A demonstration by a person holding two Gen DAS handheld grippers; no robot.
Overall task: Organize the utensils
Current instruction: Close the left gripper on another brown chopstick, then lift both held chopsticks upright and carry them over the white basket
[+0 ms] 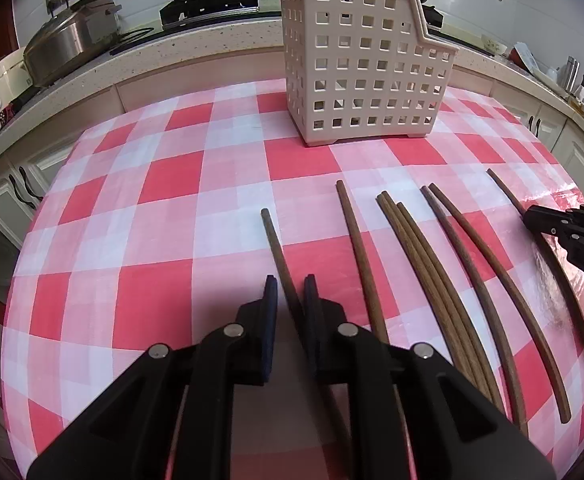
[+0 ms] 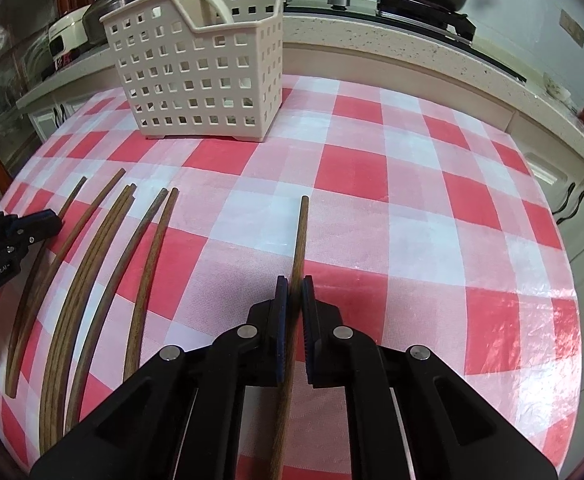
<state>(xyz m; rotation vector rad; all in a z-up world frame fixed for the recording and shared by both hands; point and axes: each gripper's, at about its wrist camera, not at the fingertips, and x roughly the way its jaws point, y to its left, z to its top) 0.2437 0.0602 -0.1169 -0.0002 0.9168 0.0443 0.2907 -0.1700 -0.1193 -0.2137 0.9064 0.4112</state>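
Both pairs of fingers [image 1: 290,280] [image 2: 295,280] pinch a chopstick [image 2: 299,232]; beyond, basket [image 2: 196,80] holds a pale utensil [image 2: 214,4].

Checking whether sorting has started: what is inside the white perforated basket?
In the right wrist view the basket holds one cream-white handle rising above its rim. No chopsticks stand in it. Its floor is hidden behind the perforated walls.

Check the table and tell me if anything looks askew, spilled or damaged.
Nothing spilled or broken. The chopsticks lie loose on the checked cloth in an uneven fan, some touching, none in the basket yet. The left gripper and right gripper each straddle an outermost stick.
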